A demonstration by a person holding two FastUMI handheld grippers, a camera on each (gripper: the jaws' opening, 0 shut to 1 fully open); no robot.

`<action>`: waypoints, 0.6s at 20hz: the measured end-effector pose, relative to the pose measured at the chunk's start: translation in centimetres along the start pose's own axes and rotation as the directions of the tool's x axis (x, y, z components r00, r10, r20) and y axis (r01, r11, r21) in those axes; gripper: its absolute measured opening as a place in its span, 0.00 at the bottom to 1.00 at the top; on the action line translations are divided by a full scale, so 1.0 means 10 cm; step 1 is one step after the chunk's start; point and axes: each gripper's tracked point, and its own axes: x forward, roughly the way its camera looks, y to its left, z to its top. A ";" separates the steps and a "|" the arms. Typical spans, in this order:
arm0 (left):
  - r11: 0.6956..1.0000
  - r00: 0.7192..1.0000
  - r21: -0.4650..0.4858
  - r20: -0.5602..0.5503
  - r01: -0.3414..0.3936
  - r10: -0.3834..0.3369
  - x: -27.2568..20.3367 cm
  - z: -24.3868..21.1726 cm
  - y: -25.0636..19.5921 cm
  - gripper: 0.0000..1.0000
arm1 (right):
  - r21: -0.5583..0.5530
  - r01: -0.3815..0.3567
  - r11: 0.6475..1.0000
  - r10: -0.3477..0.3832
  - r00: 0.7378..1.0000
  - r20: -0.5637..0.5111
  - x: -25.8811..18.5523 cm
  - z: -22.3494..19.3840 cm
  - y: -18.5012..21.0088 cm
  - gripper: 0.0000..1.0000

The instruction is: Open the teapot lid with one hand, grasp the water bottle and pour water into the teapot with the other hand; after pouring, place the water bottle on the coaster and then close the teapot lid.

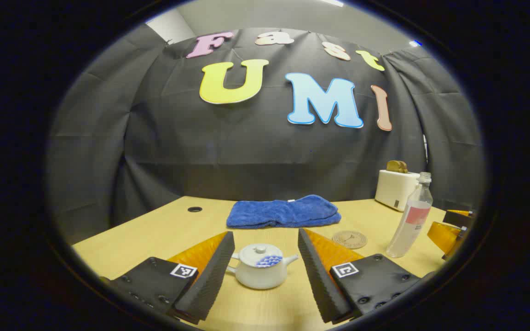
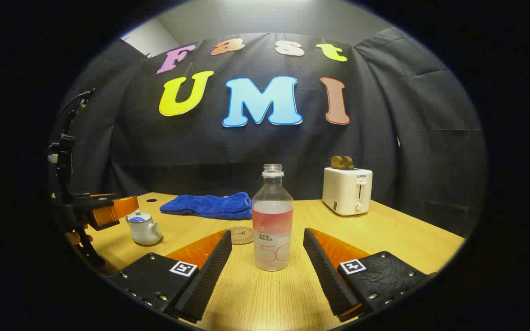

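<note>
A small white teapot (image 1: 261, 266) with a blue pattern stands on the wooden table, lid on, just beyond my left gripper (image 1: 262, 271), which is open with its fingers on either side of it and apart from it. The uncapped clear water bottle (image 2: 272, 220) stands upright in front of my right gripper (image 2: 267, 266), which is open and not touching it. A round coaster (image 2: 241, 235) lies just behind and left of the bottle. In the left gripper view the bottle (image 1: 410, 216) stands at the right, the coaster (image 1: 349, 239) beside it. The teapot (image 2: 144, 228) and left gripper (image 2: 104, 209) appear at the left of the right gripper view.
A folded blue towel (image 1: 283, 212) lies at the back middle of the table (image 1: 154, 234). A white toaster (image 2: 348, 191) holding bread stands at the back right. Black cloth walls close in the booth behind the table. The right gripper's fingers (image 1: 449, 232) show at the far right.
</note>
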 end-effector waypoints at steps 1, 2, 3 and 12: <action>1.000 1.000 0.003 0.002 0.000 0.000 0.00 0.01 0.00 0.90 | -0.001 -0.001 1.000 0.001 1.000 0.002 0.00 0.01 0.01 0.97; 1.000 1.000 0.003 0.004 0.003 -0.003 0.01 0.01 -0.01 0.90 | -0.003 -0.001 1.000 0.001 1.000 0.004 0.00 0.01 0.00 0.97; 1.000 1.000 0.003 0.006 0.003 -0.003 0.01 0.01 -0.01 0.90 | -0.004 -0.001 1.000 0.001 1.000 0.004 0.00 0.01 0.00 0.97; 1.000 1.000 0.007 0.003 0.001 -0.001 0.04 0.00 0.01 0.90 | 0.001 -0.003 1.000 0.003 1.000 -0.001 0.02 -0.01 0.00 0.97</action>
